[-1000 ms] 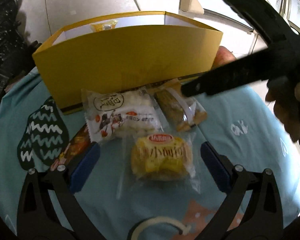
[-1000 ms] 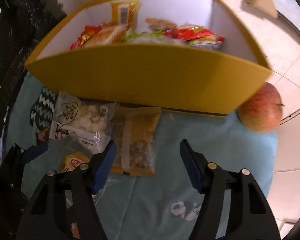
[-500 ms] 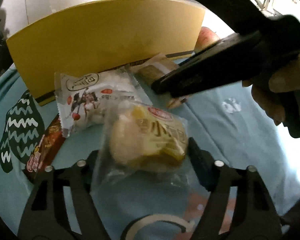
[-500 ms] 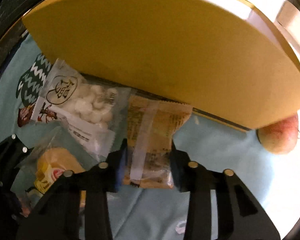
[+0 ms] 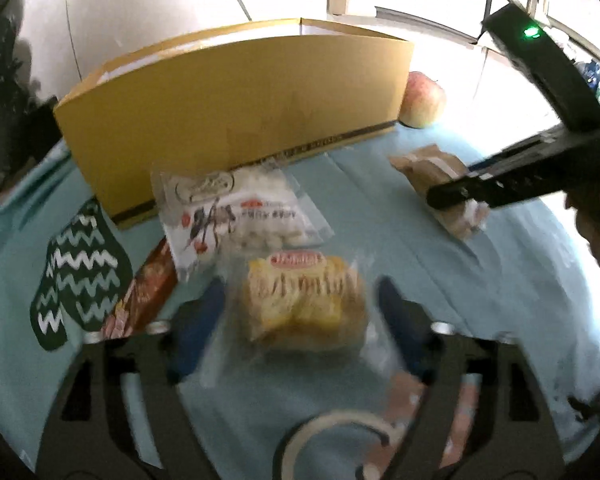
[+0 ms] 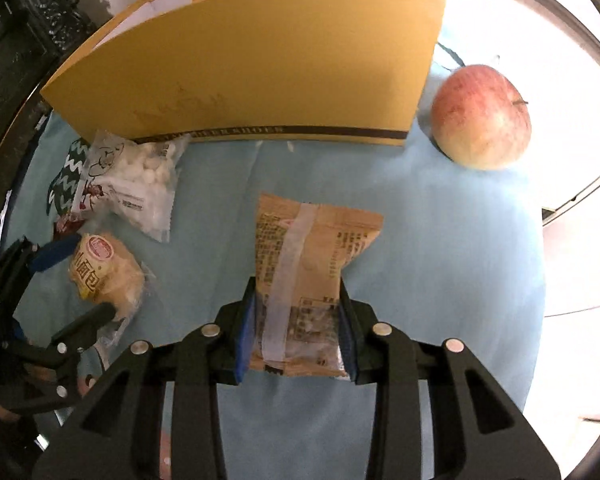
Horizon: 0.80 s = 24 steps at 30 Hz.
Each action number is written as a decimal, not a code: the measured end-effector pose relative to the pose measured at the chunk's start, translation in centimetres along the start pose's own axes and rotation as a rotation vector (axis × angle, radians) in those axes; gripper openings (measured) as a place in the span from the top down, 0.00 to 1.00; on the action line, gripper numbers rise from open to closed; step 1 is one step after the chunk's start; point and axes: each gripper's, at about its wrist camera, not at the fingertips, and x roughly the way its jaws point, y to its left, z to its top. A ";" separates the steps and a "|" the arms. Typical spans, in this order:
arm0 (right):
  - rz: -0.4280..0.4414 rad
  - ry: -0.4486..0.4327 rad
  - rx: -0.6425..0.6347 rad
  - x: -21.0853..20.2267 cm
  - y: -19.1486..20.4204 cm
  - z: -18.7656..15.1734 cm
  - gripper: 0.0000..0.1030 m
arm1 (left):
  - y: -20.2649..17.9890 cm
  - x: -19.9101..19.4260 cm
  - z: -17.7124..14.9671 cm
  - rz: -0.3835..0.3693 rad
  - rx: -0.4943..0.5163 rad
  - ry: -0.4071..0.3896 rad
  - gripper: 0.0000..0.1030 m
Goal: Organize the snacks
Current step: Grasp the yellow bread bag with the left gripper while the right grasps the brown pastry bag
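Observation:
My right gripper (image 6: 298, 332) is shut on a tan snack packet (image 6: 304, 272) and holds it above the blue cloth; it also shows in the left wrist view (image 5: 440, 184). My left gripper (image 5: 300, 316) has its jaws around a clear bag with a yellow bread roll (image 5: 304, 300), which also shows in the right wrist view (image 6: 104, 272); whether they press it is unclear. A white bag of small white candies (image 5: 236, 212) lies in front of the yellow box (image 5: 236, 96).
A red-yellow apple (image 6: 482, 116) sits right of the yellow box (image 6: 260, 64). An orange-brown snack bar (image 5: 144, 300) lies left of the bread. The blue cloth (image 6: 440, 240) has a dark zigzag mitten print (image 5: 80, 272). A dark ornate object (image 6: 16, 40) stands at left.
My right gripper closed on the tan packet and lifted it back and to the right, away from the box. My left gripper closed in around the bread bag.

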 end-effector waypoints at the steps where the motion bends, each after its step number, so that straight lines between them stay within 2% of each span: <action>1: 0.005 -0.003 0.003 0.0 0.4 0.3 0.65 | -0.3 0.5 0.2 0.013 0.008 0.005 0.11; 4: 0.014 -0.009 -0.002 -0.6 0.8 0.2 0.65 | -1.0 1.5 0.5 0.011 0.028 0.031 0.14; 5: 0.015 -0.012 -0.002 -1.0 0.6 -0.4 0.65 | -1.0 1.6 0.6 0.002 0.027 0.037 0.25; 7: 0.018 -0.023 0.000 -1.7 0.4 -0.7 0.65 | -0.9 1.4 0.8 -0.016 0.030 0.046 0.33; 10: 0.021 -0.039 0.009 -2.5 -0.2 -1.2 0.65 | -0.4 0.3 0.6 -0.014 0.013 0.046 0.36; 13: 0.019 -0.040 0.006 -2.4 -0.4 -1.5 0.65 | 0.1 -1.2 -0.1 0.003 -0.006 0.005 0.36; 15: 0.014 -0.039 -0.003 -2.1 -0.5 -2.2 0.65 | -0.3 -1.8 -0.8 0.050 0.031 -0.016 0.31; 16: 0.002 -0.027 -0.006 -1.0 0.6 -1.6 0.62 | -0.5 -1.7 -1.0 0.066 0.043 -0.014 0.22; 17: -0.006 -0.010 -0.001 -0.5 0.9 -1.5 0.53 | -0.6 -1.5 -1.1 0.085 0.051 -0.009 0.05; 18: -0.021 0.019 0.013 0.3 1.1 -1.2 0.48 | -0.8 -0.9 -1.2 0.103 0.051 0.004 0.02; 19: -0.037 0.027 0.019 0.8 1.4 -1.0 0.41 | -0.8 -0.3 -1.2 0.116 0.045 0.026 0.02; 20: -0.058 0.034 0.010 1.3 1.7 -0.8 0.39 | -0.5 0.5 -1.4 0.121 0.018 0.056 0.02; 22: -0.125 0.056 -0.038 2.6 2.6 -0.5 0.38 | 0.7 1.1 -1.8 0.086 -0.067 0.087 0.02; 24: -0.137 0.036 -0.069 2.8 2.9 -0.5 0.40 | 1.0 1.2 -1.7 0.082 -0.098 0.098 0.02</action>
